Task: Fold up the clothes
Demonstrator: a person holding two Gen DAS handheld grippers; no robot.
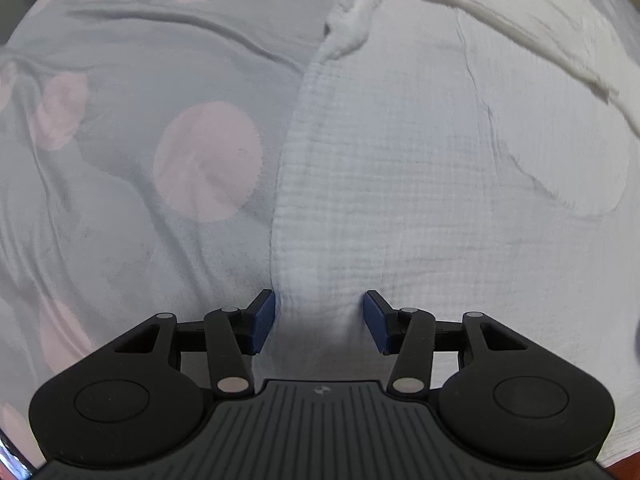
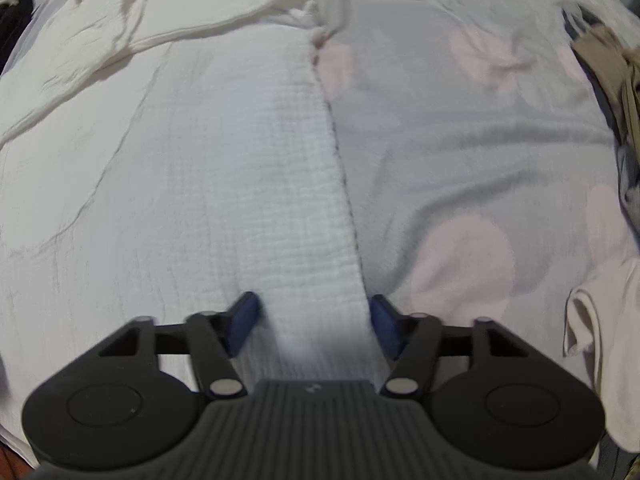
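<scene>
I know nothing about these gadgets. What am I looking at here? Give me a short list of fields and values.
setting: grey sheet with pink dots, spread out and creased
garment: white crinkled cloth lying flat on the sheet, its banded edge running along the middle of each view
left gripper: open, pointing down, jaws either side of the cloth's edge band
right gripper: open, jaws straddling the same band
other items: beige clothes and a tan garment at the sheet's far side

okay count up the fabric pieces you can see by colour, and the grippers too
White textured garment: 1
Grey sheet with pink dots: 1
Cream cloth: 1
Tan and dark clothes pile: 1, pieces not separable
Grippers: 2, left gripper, right gripper
Total: 6
</scene>
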